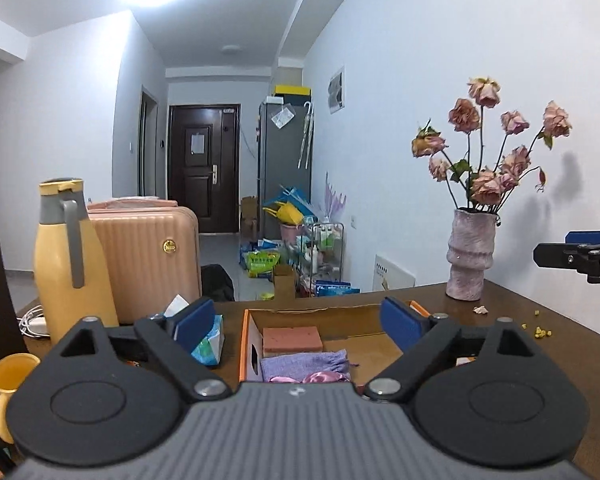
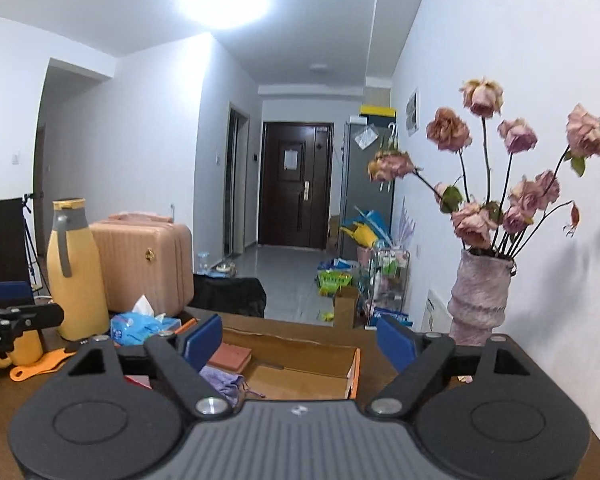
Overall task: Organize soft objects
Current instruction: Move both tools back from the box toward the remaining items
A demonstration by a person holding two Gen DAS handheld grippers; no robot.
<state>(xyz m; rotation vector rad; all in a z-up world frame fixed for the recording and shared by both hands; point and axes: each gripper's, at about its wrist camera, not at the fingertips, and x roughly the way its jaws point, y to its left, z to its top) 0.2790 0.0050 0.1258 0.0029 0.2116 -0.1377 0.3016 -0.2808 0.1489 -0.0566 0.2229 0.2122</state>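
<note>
Brown wood table runs along a white wall, w/ a hallway and dark door behind. On it sits an open cardboard box w/ orange edges. Inside, at its left end, lie a pink sponge, a lilac pouch just in front of it, touching, and something shiny pink at the near edge, mostly hidden by the gripper body. Rest of box floor is bare cardboard.

L gripper hovers above the box's near side, blue pads spread wide, nothing between them. R gripper hangs over the same box from further right, pads likewise wide apart and holding nothing; in its view the sponge and pouch show beside its left finger. Each gripper's tip shows at the edge of the other's view.

Left of the box: blue tissue pack, yellow flask w/ grey handle, yellow mug, flat orange piece. Pink suitcase stands behind the flask. At right near the wall, a rough pinkish vase of wilted roses stands upright, w/ petal bits and yellow crumbs scattered near it on the tabletop
</note>
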